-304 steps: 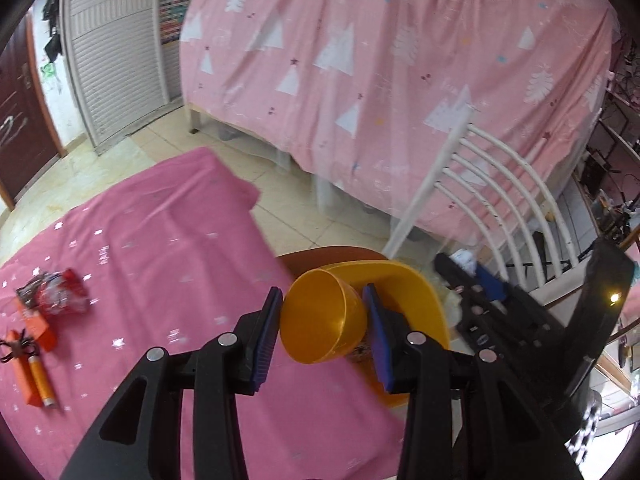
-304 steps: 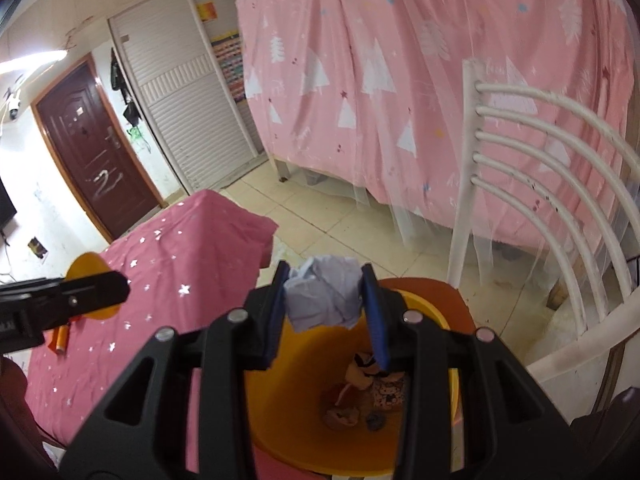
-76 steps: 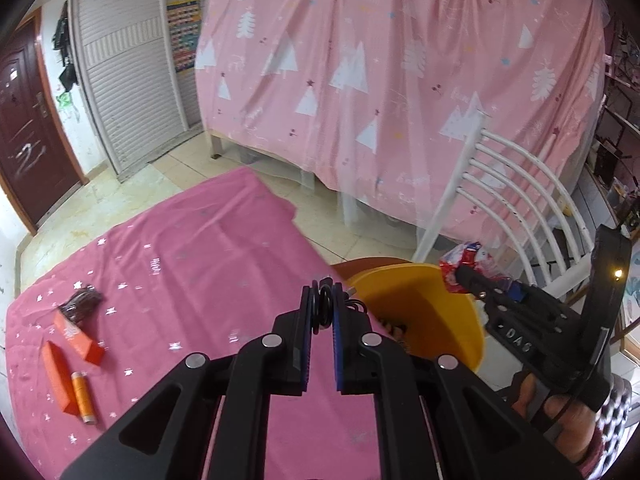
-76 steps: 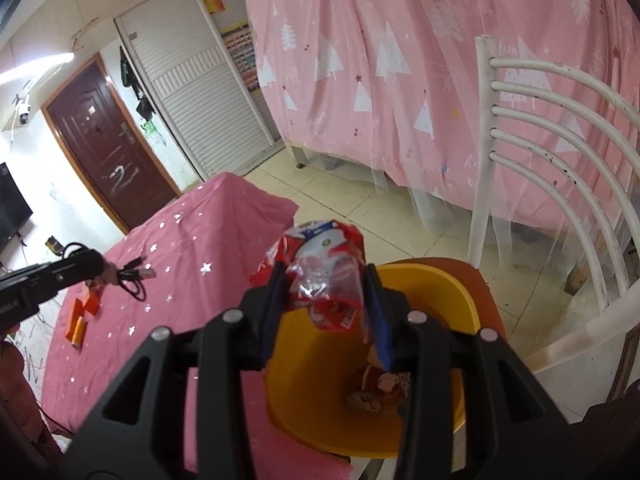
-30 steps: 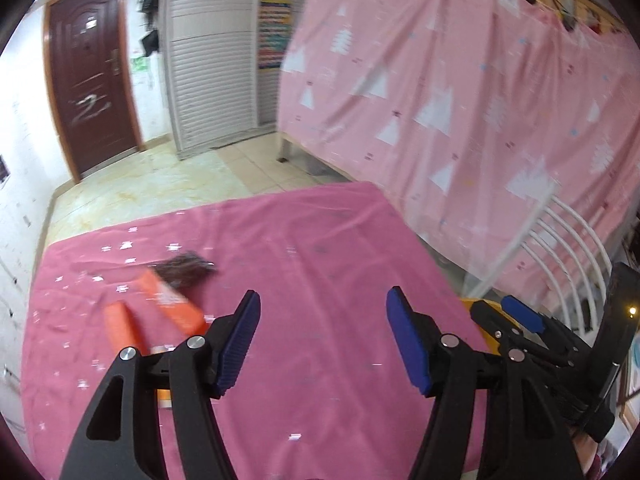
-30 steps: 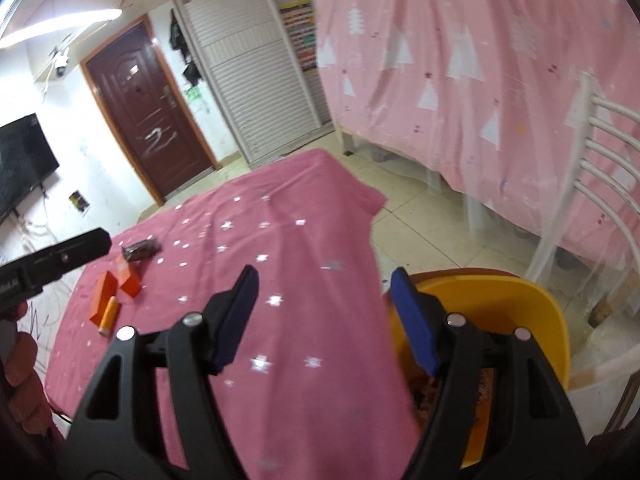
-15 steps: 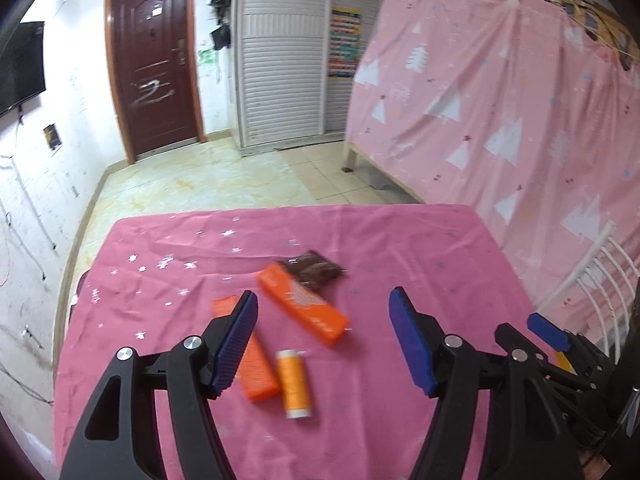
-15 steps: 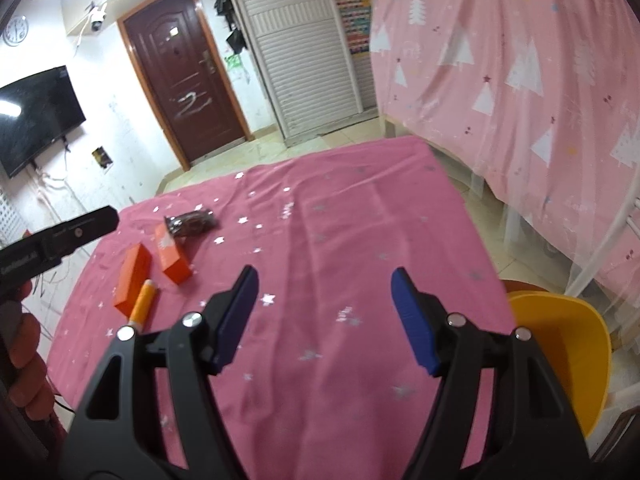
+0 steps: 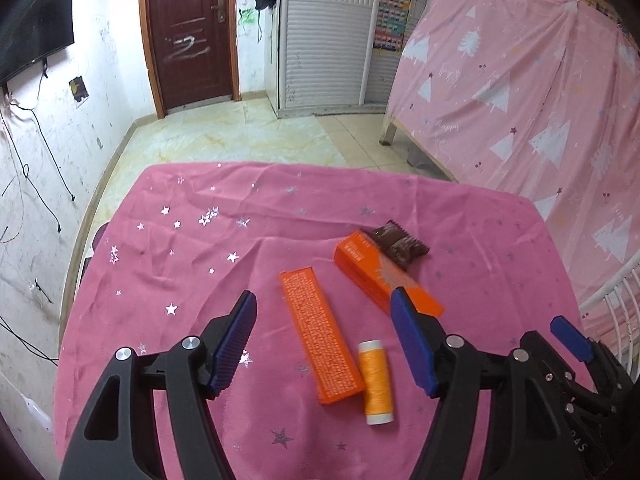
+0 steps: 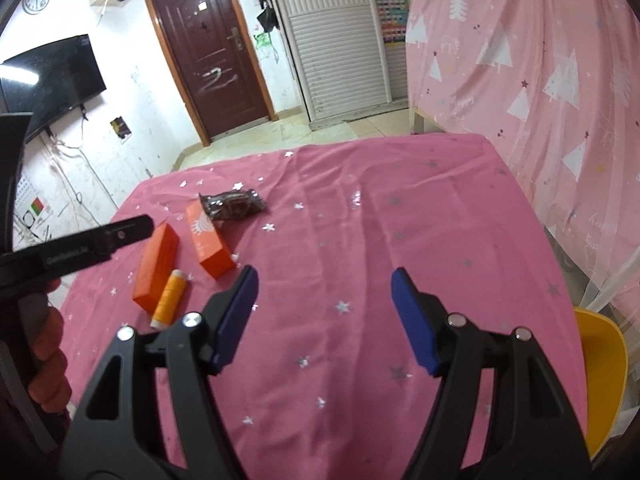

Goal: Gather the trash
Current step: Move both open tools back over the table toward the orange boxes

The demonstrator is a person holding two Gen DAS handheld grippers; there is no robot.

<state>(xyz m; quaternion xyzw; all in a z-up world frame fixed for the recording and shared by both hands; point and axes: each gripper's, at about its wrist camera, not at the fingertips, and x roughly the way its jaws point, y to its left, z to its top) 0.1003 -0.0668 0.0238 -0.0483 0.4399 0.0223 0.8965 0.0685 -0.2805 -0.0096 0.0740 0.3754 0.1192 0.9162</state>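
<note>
On the pink starred tablecloth (image 9: pixel 200 264) lie two orange boxes, one nearer (image 9: pixel 320 336) and one farther (image 9: pixel 384 276), a spool of orange thread (image 9: pixel 376 384) and a crumpled brown wrapper (image 9: pixel 400 242). My left gripper (image 9: pixel 324 340) hovers open just above the nearer box and the spool, nothing between its pads. My right gripper (image 10: pixel 324 312) is open and empty over bare cloth, right of those items (image 10: pixel 208 240). The yellow bin (image 10: pixel 600 364) shows at the right edge of the right wrist view. The right gripper's tip (image 9: pixel 568 338) also shows in the left wrist view.
A pink curtain with white trees (image 9: pixel 540 92) hangs to the right, with a white chair (image 9: pixel 612 288) by the table's right edge. Tiled floor, a brown door (image 9: pixel 188 32) and a white shutter lie beyond the table. A person's hand (image 10: pixel 44 356) holds the left gripper.
Both views have swung left from the yellow bin to the table. The left gripper has come down closer over the orange boxes and the spool. Both grippers stay open and empty.
</note>
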